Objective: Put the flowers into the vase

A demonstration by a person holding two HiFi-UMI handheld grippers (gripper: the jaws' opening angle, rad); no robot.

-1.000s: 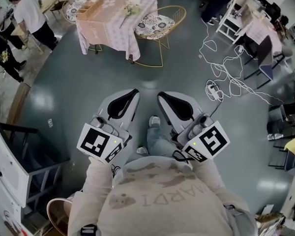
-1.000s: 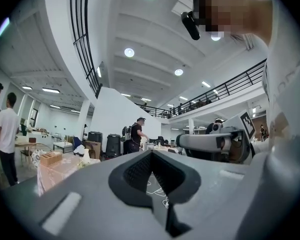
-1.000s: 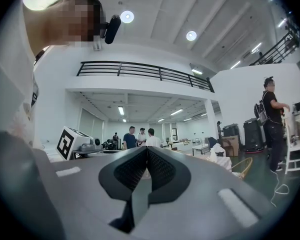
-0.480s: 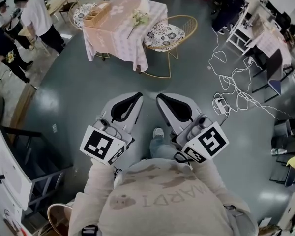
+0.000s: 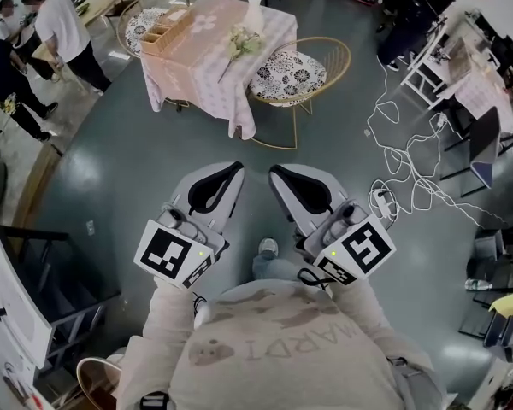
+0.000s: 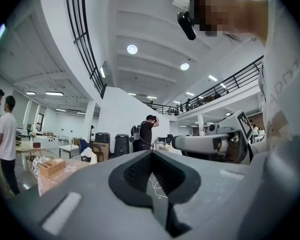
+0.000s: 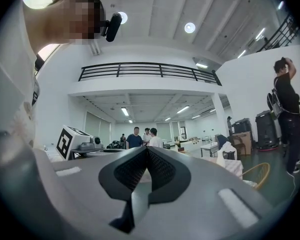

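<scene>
A white vase (image 5: 254,13) stands at the far edge of a pink-clothed table (image 5: 201,67) at the top of the head view. A bunch of pale flowers (image 5: 242,43) lies on the cloth just in front of it. Both grippers are held close to my chest, well short of the table. My left gripper (image 5: 236,168) and right gripper (image 5: 274,172) point forward side by side, each shut with nothing between the jaws. In the left gripper view the left gripper's (image 6: 151,153) tips meet. The right gripper (image 7: 146,149) shows the same in its own view.
A wooden box (image 5: 164,32) sits on the table's left side. A gold wire chair (image 5: 289,77) with a patterned cushion stands at the table's right, another chair (image 5: 141,22) at its left. Two people (image 5: 61,28) stand at the far left. White cables (image 5: 410,152) trail over the floor at right.
The table with the vase and flowers has come lower and to the right in the head view, so I am nearer to it. Both grippers stay shut at my chest.
</scene>
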